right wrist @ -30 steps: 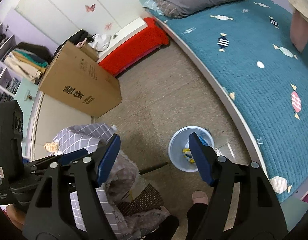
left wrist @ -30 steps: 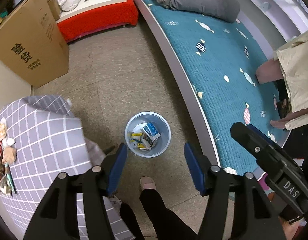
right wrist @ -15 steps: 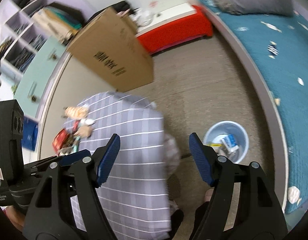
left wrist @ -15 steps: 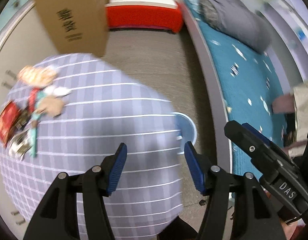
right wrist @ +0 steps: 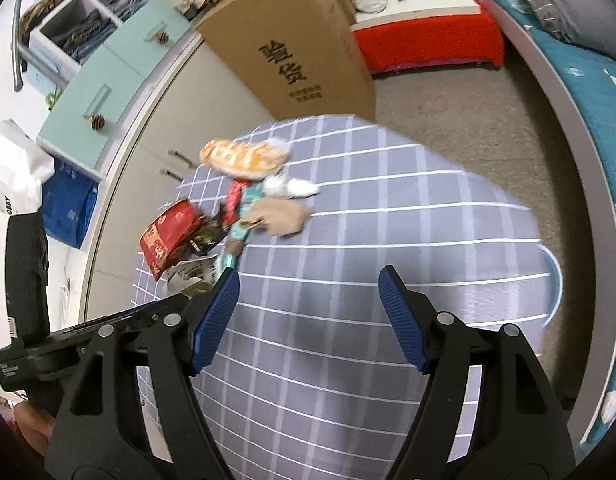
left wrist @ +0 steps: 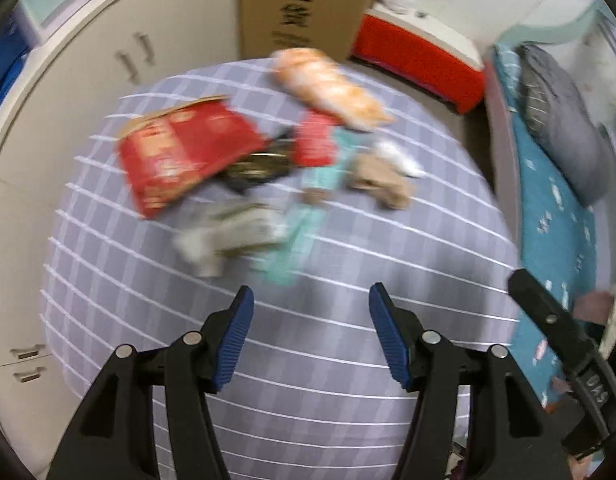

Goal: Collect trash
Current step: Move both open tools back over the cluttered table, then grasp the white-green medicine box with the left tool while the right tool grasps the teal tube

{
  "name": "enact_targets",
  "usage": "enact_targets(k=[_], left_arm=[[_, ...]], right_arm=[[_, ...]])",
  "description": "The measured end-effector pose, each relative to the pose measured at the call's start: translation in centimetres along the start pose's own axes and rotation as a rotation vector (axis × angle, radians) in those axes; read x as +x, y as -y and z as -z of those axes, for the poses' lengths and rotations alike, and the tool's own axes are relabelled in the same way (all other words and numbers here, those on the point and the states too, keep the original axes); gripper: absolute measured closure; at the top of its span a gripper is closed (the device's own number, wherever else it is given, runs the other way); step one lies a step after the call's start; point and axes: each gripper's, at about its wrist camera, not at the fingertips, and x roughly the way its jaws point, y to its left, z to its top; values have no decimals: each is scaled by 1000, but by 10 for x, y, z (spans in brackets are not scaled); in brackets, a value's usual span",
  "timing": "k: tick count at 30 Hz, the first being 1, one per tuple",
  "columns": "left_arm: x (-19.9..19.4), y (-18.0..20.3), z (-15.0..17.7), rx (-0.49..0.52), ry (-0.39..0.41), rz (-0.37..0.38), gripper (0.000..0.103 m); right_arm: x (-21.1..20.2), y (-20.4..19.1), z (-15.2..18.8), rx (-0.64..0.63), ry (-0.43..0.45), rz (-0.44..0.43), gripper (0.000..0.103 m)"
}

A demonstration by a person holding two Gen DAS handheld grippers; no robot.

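The left wrist view is blurred by motion, so the trash pile (left wrist: 268,160) on the checked tablecloth (left wrist: 348,360) is soft. The red packet (left wrist: 180,160) at 11 o'clock shows no readable print, and the grey-white wrapper (left wrist: 224,236) beside it has no clear shape. In the right wrist view the blue bin (right wrist: 552,276) at 3 o'clock is mostly hidden behind the cloth edge; only a part of its rim shows. The bed (right wrist: 588,100) is cut off by the picture's edge at 2 o'clock. The left gripper (right wrist: 28,320) at 9 o'clock shows only its body.
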Motion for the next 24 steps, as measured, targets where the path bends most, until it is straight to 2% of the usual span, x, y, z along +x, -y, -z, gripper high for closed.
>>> enact_targets(k=[7,12,15,19,22,24], left_arm=[[22,-47,-16,-35,-36,3,43],[36,-50,-28,-15,-42,41,40],[46,-44,-34,27,-44,13,40],[54,-46,-40,19,-50,70,40],[56,-45,-45,44,-45,83,40],[56,-47,-45,43,-43,94,45]], right_arm=[[40,-32,7,15,-37,17,32],[55,-39,9,31,-48,37,32],[62,-40,7,40,-53,50,32],[72,-43,6,52,-63,58,31],[81,-47,6,55,-74,54,31],[89,-52,6,53,-85,46,31]])
